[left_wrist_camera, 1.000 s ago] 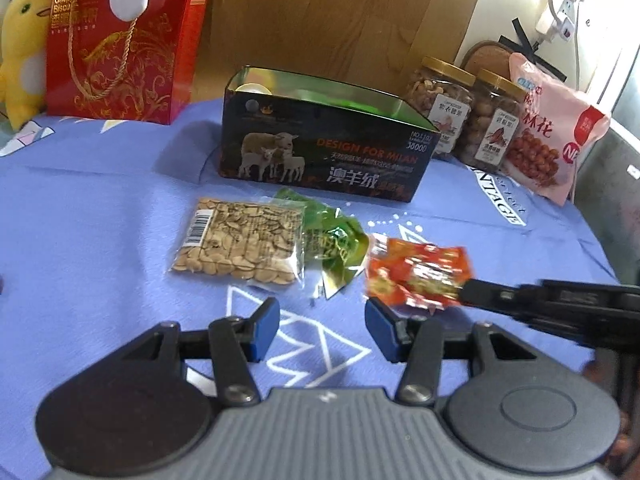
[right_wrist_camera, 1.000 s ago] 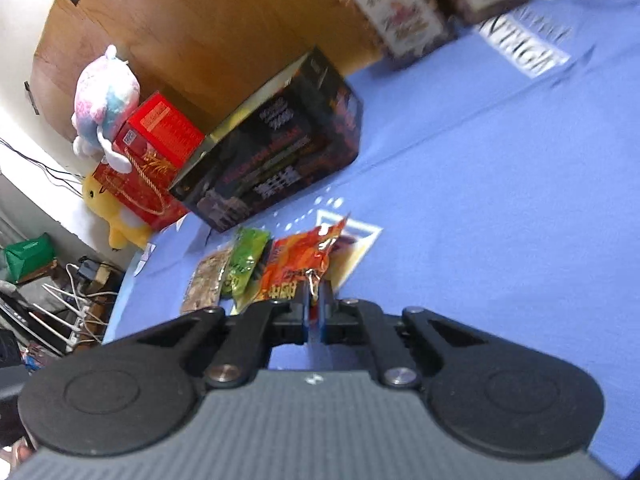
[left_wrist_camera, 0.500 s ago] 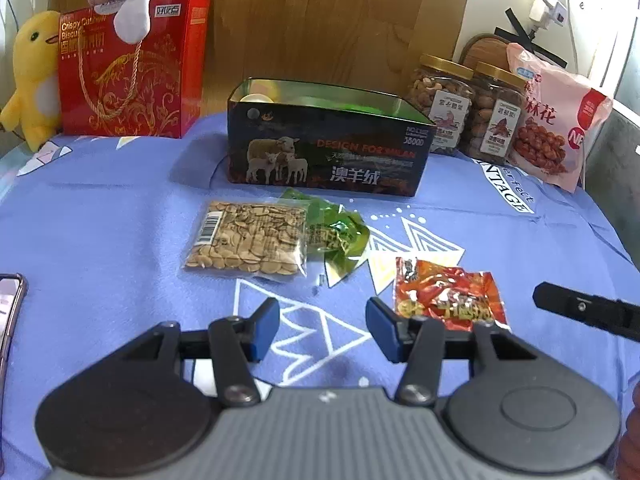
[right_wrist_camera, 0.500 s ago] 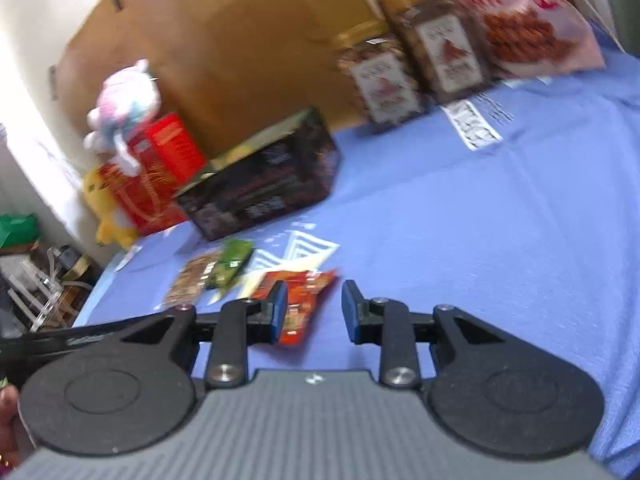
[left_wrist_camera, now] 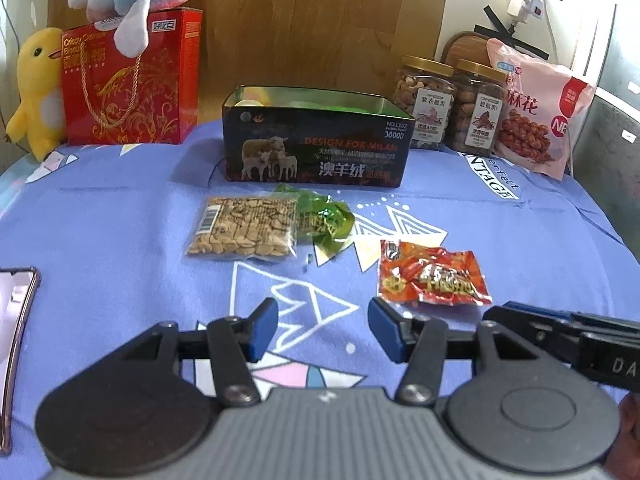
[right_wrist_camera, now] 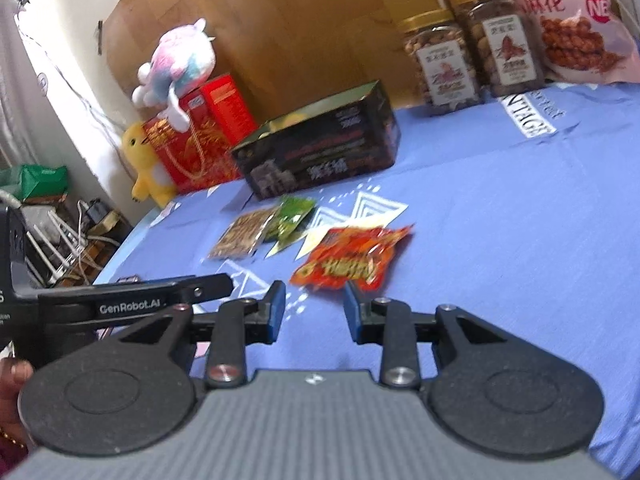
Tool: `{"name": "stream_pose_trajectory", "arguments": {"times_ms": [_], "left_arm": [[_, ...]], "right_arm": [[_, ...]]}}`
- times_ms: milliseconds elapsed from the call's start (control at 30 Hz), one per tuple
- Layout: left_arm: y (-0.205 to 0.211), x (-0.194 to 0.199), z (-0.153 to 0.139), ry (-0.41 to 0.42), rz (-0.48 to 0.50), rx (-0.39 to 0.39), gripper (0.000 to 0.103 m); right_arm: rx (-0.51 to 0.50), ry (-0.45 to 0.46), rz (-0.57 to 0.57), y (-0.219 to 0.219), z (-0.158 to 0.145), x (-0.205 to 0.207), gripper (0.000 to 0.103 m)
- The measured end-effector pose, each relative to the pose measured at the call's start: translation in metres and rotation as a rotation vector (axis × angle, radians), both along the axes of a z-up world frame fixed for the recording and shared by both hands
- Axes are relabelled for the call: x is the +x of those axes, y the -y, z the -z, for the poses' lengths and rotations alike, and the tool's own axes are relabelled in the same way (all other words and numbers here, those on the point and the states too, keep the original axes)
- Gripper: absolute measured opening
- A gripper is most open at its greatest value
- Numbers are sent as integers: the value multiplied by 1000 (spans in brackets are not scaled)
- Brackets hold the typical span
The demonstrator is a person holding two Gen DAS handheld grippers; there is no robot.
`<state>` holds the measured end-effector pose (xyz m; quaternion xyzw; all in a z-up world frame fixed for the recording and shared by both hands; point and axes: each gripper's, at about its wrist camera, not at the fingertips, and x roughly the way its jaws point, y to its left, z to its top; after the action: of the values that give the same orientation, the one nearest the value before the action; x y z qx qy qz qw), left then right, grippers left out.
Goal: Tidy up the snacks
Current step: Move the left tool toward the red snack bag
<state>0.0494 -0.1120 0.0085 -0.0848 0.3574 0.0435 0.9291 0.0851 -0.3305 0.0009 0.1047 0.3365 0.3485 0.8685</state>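
- The red snack packet (left_wrist_camera: 434,278) is seen flat on the blue cloth of the counter (left_wrist_camera: 120,216), near the front edge and toward the right side. Nothing is holding it.
- The right gripper (right_wrist_camera: 314,310) is seen just behind the packet. Its fingers (right_wrist_camera: 276,308) are apart and are opening wider, and nothing is between them. The packet looks as if it was put down here on purpose, away from the other packets.
- The left gripper (left_wrist_camera: 323,330) is held above the cloth, near the front edge. Its fingers (left_wrist_camera: 262,330) are apart, and nothing is held between them.
- A clear bag of seeds (left_wrist_camera: 246,227) and a green packet (left_wrist_camera: 326,222) are seen in the middle of the counter. They touch each other, and the bag lies a little over the green packet's edge.
- An open dark tin box (left_wrist_camera: 316,152) stands just behind them. It is likely the place where the small snacks are meant to go.
- Two jars of nuts (left_wrist_camera: 452,106) and a pink bag (left_wrist_camera: 540,108) are lined up at the back right corner.
- A red gift box (left_wrist_camera: 132,84) with soft toys is at the back left corner, and a phone (left_wrist_camera: 16,320) lies at the left edge.
- Nothing is seen in the way between the packets and the tin.
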Motion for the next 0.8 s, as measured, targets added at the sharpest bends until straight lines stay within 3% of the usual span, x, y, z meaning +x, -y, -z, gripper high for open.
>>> {"name": "stream_pose_trajectory", "arguments": {"times_ms": [433,800], "left_arm": [[-8,-15,-1,-2,-13,-9,51],[-14,1,10,-40,-15,-6,51]], "right_arm": [[-22,-5,2,-14,-4,-20,36],[-30,-20,61,-3,-1,-7,39]]}}
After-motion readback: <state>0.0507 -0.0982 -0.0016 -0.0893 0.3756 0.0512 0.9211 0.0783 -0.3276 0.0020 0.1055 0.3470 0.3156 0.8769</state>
